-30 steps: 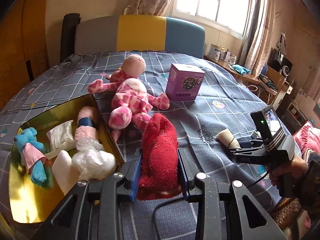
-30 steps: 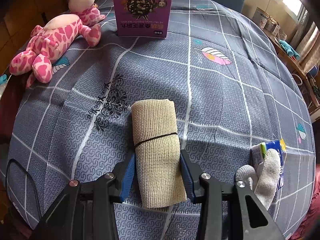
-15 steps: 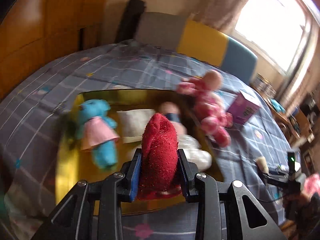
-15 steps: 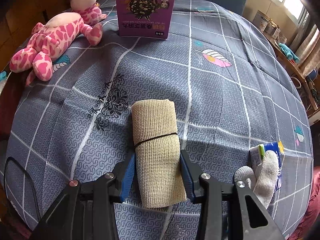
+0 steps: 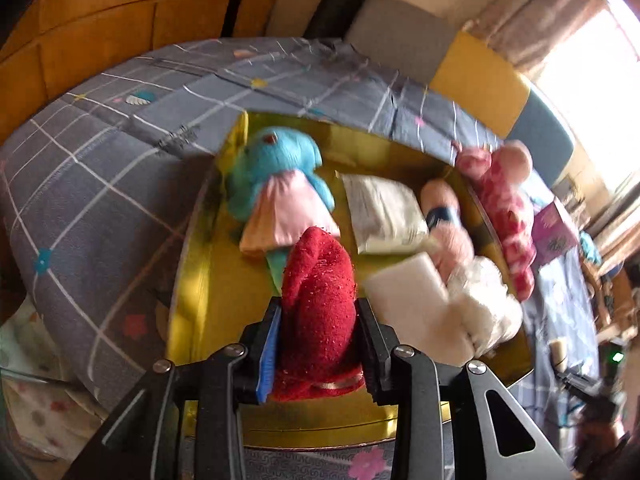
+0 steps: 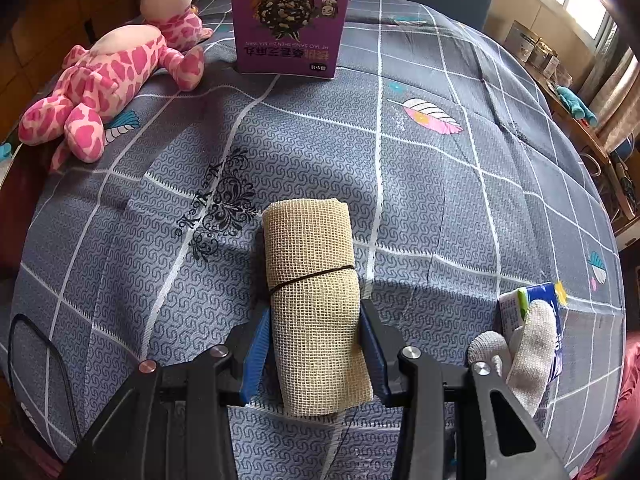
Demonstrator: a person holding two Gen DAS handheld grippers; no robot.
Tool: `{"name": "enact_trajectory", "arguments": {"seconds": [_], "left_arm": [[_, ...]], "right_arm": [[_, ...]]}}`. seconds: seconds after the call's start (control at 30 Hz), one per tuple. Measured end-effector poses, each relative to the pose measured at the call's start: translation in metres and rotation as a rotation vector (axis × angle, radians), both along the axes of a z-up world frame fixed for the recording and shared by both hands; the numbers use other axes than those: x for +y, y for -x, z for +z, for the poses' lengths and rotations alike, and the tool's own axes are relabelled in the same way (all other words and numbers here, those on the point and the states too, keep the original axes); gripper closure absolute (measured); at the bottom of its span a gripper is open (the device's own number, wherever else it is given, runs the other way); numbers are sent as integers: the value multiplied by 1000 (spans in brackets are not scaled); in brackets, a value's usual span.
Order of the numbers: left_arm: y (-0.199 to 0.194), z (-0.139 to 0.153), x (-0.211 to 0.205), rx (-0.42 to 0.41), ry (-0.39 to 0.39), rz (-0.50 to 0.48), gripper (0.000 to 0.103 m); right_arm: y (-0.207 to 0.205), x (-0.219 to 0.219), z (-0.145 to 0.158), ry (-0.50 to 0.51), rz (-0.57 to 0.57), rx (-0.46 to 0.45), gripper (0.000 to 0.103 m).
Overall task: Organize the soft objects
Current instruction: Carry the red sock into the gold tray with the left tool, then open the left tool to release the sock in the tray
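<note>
At the bottom of the left wrist view, the left gripper (image 5: 318, 340) pinches a red towel (image 5: 318, 312) between its fingers, hanging over the near free part of the golden tray (image 5: 192, 280). I think the towel should go down there, lower centre, and be let go only when it rests. Beyond lie a blue plush (image 5: 280, 184) and a white packet (image 5: 384, 216). The right gripper (image 6: 316, 344) squeezes a beige mesh roll (image 6: 312, 280) above the bed (image 6: 440, 200), lower centre.
</note>
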State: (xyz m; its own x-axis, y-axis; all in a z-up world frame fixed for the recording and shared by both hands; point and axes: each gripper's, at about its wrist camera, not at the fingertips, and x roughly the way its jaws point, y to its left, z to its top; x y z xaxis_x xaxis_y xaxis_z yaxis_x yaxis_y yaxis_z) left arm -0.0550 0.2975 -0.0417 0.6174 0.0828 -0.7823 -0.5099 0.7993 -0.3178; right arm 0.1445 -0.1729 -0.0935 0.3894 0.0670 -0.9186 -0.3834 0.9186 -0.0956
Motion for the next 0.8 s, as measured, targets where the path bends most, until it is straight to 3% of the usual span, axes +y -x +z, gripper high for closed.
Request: {"name": "enact_trajectory", "arguments": {"seconds": [0.23,0.5,0.8], "left_arm": [[-4,-20,-14,69,-61,-12,58],[-1,0,-28,44,-221,-19,54],[2,28,-51,-26,-269,-66,54]], "right_arm": [[0,0,0,-3,-3,1,61],[0,-1,0,0,-3,-1,61],[3,1,1,14,-15,-14,61]]}}
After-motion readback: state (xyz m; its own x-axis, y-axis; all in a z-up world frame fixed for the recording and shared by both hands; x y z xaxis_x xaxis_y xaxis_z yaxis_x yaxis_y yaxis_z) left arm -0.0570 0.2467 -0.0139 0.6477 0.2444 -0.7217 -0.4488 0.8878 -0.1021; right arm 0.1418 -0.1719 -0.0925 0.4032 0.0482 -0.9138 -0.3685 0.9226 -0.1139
